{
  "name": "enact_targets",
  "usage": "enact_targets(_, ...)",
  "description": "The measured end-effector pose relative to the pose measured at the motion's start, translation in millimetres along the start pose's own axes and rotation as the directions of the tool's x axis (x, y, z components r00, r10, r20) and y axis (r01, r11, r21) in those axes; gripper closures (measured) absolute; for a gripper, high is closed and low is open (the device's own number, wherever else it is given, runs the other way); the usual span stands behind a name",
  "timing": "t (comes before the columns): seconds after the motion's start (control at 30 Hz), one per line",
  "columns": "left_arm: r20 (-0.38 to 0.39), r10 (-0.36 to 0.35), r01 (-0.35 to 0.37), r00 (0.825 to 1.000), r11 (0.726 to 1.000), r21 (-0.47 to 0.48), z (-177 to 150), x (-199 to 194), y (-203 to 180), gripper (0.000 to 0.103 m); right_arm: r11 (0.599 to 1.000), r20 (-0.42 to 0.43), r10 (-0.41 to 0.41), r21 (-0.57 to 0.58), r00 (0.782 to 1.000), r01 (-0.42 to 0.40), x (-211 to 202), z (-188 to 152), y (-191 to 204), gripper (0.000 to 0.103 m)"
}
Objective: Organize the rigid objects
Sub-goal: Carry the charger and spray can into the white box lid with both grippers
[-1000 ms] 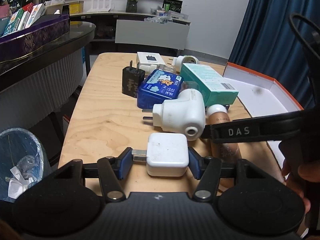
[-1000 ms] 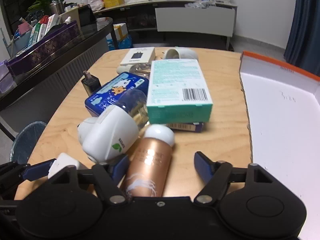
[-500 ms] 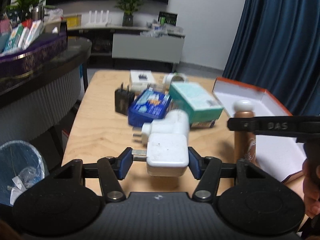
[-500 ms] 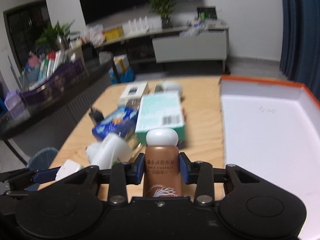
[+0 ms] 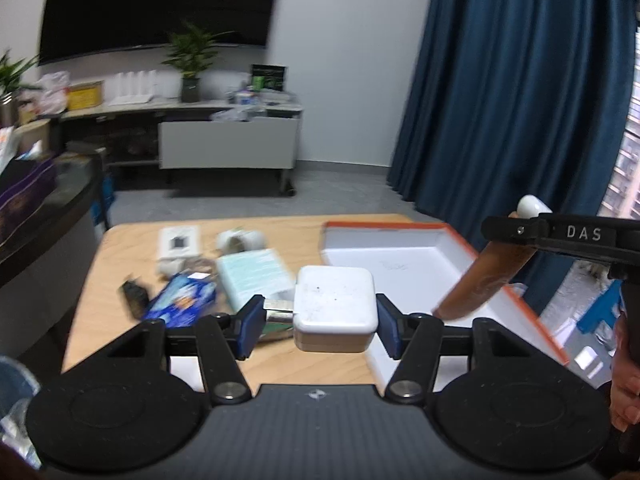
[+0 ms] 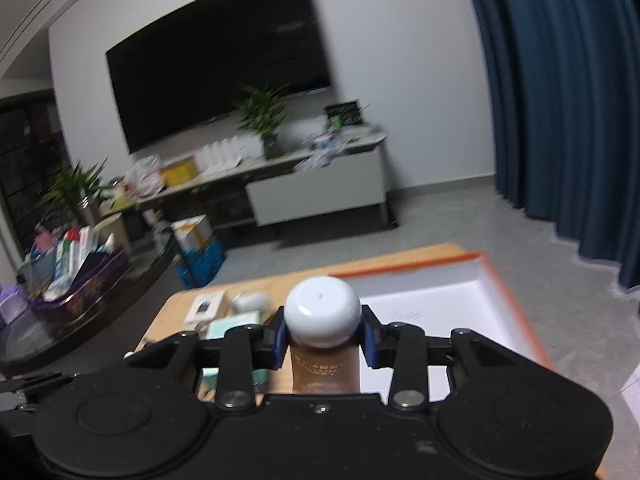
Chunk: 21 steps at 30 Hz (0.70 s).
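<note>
Left wrist view: left hand-held gripper (image 5: pixel 319 322) clenched on a white charger block (image 5: pixel 335 308), held above the bench (image 5: pixel 120 280) near the front corner of the white, orange-rimmed box (image 5: pixel 400 258). Teal carton (image 5: pixel 256 276), blue pack (image 5: pixel 182 300) and what seems a black plug (image 5: pixel 134 294), blurred, lie on the bench. Right wrist view: right hand-held gripper (image 6: pixel 323 342) grasping a copper bottle (image 6: pixel 325 368) below its white cap (image 6: pixel 322 312), raised over the bench edge beside the box (image 6: pixel 440 300).
</note>
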<state>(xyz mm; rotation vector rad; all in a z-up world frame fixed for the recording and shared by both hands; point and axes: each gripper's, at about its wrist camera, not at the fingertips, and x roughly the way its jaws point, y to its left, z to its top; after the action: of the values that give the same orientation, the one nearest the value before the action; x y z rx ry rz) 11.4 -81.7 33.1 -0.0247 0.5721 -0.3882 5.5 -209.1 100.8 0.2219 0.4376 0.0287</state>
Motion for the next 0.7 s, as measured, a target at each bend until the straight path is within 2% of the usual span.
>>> enact_targets(0.17,0.013,-0.071,0.071,0.997,0.997,0.026,26,12,-34,0.044,0.999,0.038,-0.048,-0.005,0.998,0.049,-28,17,-31,0.059)
enact_targets(0.37,0.033,-0.105,0.103,0.994,0.994,0.047,40,31,-68,0.044,0.996,0.028,-0.088,0.017,0.996,0.087,-44,21,-62,0.059)
enact_targets(0.53,0.038,-0.094,0.091,0.995,0.994,0.059,38,41,-82,0.044,0.994,0.011,-0.100,0.032,0.995,0.100,-49,21,-86,0.059)
enact_targets(0.7,0.056,-0.074,0.070,0.996,0.995,0.074,32,39,-93,0.044,0.994,-0.020,-0.109,-0.002,0.994,0.109,-44,17,-96,0.059)
